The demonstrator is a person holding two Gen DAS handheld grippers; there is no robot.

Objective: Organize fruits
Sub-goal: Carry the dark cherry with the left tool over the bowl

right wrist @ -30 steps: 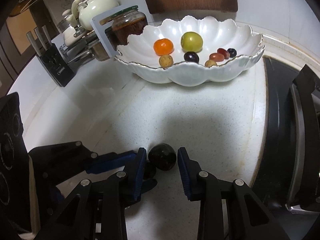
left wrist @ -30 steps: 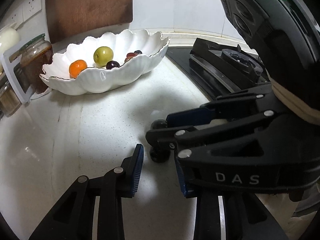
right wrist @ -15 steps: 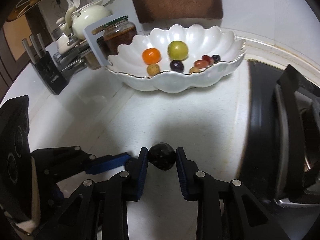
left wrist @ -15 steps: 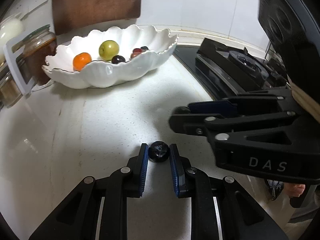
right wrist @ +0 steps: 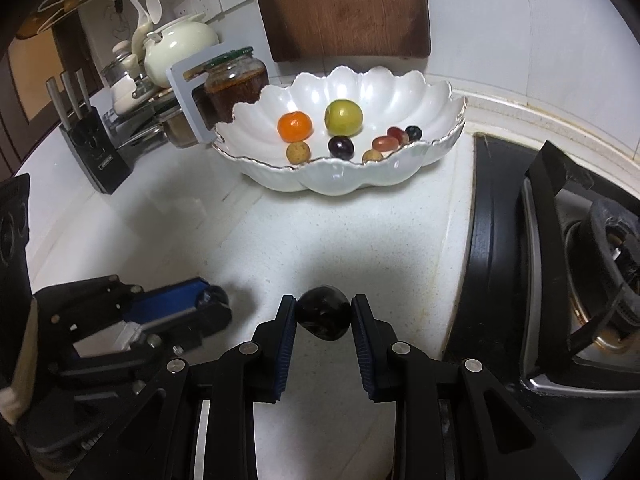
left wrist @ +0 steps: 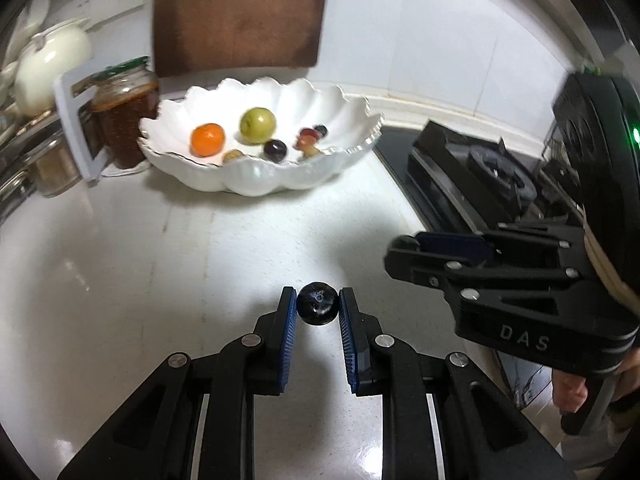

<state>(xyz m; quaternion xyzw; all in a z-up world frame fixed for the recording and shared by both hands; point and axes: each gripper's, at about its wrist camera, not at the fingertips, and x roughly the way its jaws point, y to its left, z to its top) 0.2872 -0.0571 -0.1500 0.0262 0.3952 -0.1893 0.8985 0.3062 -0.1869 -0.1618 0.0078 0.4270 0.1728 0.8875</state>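
Blueberry (left wrist: 317, 303) pinched between left tongs (left wrist: 318, 306); dark plum (right wrist: 323, 317) between right tongs (right wrist: 324, 318).

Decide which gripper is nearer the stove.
Right. The right gripper, shut on a dark fruit, is just beside the stove; the left gripper, shut on a blueberry, is on its other side, farther off.

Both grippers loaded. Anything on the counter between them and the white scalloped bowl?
Nothing visible. The left gripper holds a small dark blueberry, the right gripper a dark plum; bare white countertop runs to the white scalloped bowl.
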